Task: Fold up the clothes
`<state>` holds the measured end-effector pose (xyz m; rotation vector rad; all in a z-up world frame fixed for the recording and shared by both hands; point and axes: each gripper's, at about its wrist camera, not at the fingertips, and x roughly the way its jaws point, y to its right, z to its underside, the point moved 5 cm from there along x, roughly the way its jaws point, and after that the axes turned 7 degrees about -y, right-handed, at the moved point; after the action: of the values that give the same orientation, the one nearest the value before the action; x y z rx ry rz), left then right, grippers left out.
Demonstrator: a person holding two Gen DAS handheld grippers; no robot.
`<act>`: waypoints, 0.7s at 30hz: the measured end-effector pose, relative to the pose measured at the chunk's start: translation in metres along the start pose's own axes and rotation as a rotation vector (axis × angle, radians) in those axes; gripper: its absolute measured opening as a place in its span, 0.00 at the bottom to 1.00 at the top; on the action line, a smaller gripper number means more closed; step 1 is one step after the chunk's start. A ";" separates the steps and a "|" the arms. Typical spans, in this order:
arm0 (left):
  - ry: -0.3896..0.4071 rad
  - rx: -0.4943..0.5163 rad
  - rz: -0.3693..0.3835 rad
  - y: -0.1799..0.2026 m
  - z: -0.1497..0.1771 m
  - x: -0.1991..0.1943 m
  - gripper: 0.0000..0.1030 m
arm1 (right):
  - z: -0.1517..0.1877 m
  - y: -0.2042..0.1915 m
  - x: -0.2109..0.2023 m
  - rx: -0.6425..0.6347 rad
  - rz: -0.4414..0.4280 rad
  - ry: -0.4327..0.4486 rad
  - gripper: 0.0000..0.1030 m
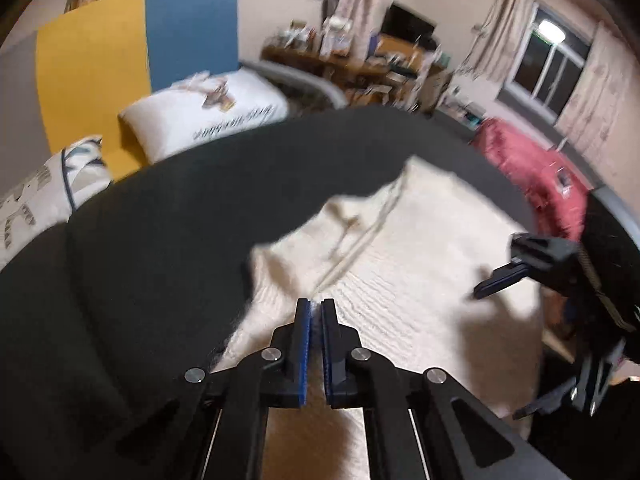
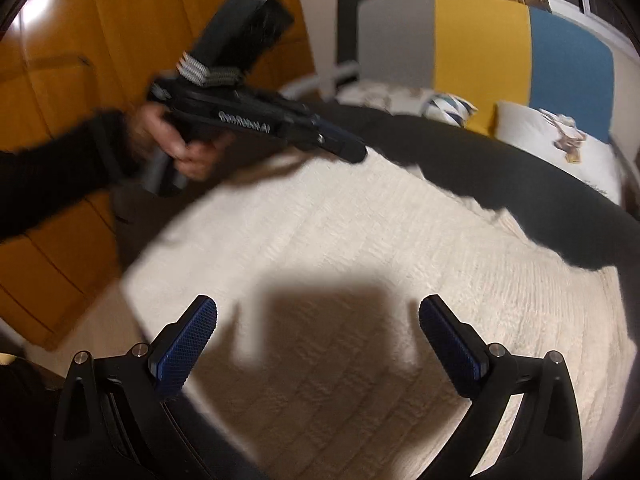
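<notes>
A cream textured garment [image 1: 420, 280] [image 2: 320, 240] lies spread flat on a dark bedcover [image 1: 160, 220] [image 2: 500, 168]. My left gripper [image 1: 317, 308] has its blue pads together, with a sliver of pale fabric pinched between the tips. Seen in the right wrist view, the left gripper [image 2: 352, 152] sits at the garment's far edge, held by a hand [image 2: 180, 148] in a black sleeve. My right gripper [image 2: 318, 316] is wide open above the near part of the garment, nothing between its fingers. It also shows at the right in the left wrist view, the right gripper [image 1: 498, 352] hovering over the cloth.
White printed pillows [image 1: 208, 116] [image 2: 560, 148] lean on a grey, yellow and blue headboard [image 1: 100, 60]. A red cloth [image 1: 532, 168] lies at the bed's far corner. An orange wooden wardrobe [image 2: 80, 60] stands beside the bed, a cluttered desk [image 1: 360, 64] beyond it.
</notes>
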<state>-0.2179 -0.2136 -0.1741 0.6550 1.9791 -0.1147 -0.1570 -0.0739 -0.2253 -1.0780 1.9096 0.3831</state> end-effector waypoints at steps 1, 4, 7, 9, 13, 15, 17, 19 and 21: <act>-0.014 -0.018 -0.009 -0.004 0.003 0.009 0.04 | 0.002 0.002 0.009 0.006 0.026 -0.025 1.00; -0.013 -0.067 -0.029 -0.012 0.012 0.028 0.04 | 0.008 0.003 0.024 0.021 0.049 -0.039 1.00; 0.019 -0.086 -0.062 -0.007 0.016 0.028 0.04 | 0.012 0.002 0.027 0.022 0.065 -0.015 1.00; 0.031 -0.090 -0.077 -0.004 0.016 0.025 0.05 | 0.005 0.002 0.022 0.023 0.051 -0.004 1.00; 0.038 -0.141 -0.059 -0.010 0.015 0.018 0.09 | -0.020 0.001 0.007 0.020 0.001 0.023 1.00; 0.101 -0.218 -0.055 -0.022 0.016 0.000 0.09 | -0.034 0.004 0.008 -0.005 0.019 0.037 1.00; 0.184 -0.303 -0.056 -0.037 0.019 -0.025 0.10 | -0.041 0.016 0.022 -0.006 0.075 -0.001 1.00; 0.253 -0.352 -0.001 -0.039 0.031 -0.052 0.10 | -0.040 0.031 0.040 0.031 0.101 -0.053 1.00; 0.262 -0.281 0.026 -0.019 0.043 -0.065 0.10 | -0.036 0.045 0.054 0.089 0.101 -0.068 1.00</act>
<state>-0.1708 -0.2707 -0.1439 0.5320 2.1822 0.2743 -0.2253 -0.0998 -0.2557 -0.9019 1.9072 0.3826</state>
